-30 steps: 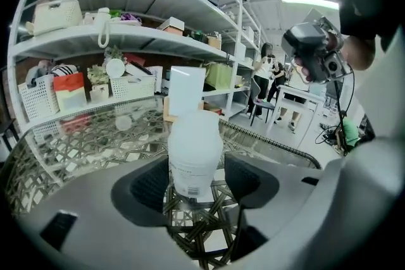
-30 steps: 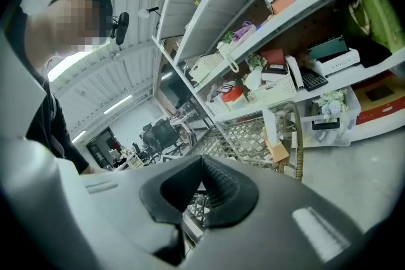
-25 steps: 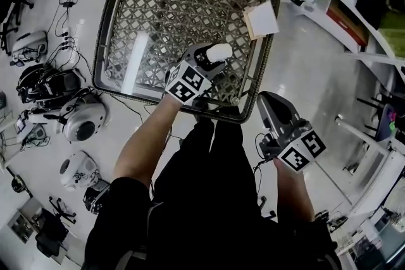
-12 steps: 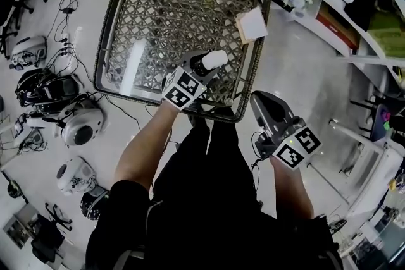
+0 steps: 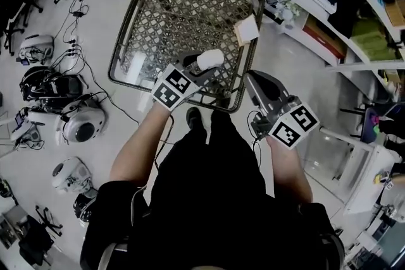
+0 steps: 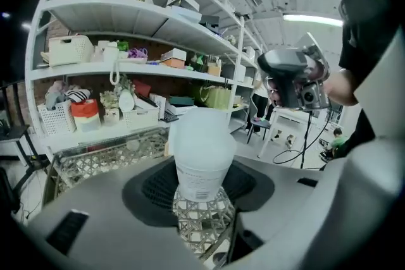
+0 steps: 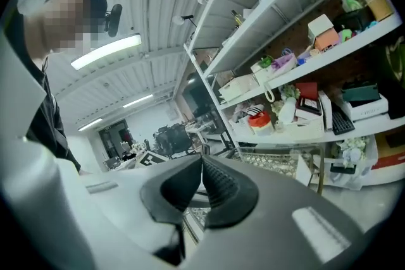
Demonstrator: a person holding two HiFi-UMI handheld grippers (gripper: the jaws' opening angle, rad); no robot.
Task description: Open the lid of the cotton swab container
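Note:
The cotton swab container (image 5: 209, 60) is a white, frosted plastic tub with its lid on. My left gripper (image 5: 201, 67) is shut on it and holds it in the air over the near edge of the lattice table (image 5: 183, 12). Its jaws have just been closing on the tub. In the left gripper view the container (image 6: 201, 152) stands upright between the pads, and the right gripper (image 6: 294, 76) shows at the upper right. My right gripper (image 5: 253, 79) hangs right of the table, apart from the container. In the right gripper view its jaws (image 7: 202, 167) are shut on nothing.
A white square pad (image 5: 246, 30) lies at the table's far right edge. Headsets and cables (image 5: 76, 123) litter the floor on the left. Shelving with boxes and baskets (image 5: 329, 3) runs along the right and far side.
Both grippers have risen, the left one lifting the container up from the table. The left jaws have drawn in on the tub. The right jaws stayed shut.

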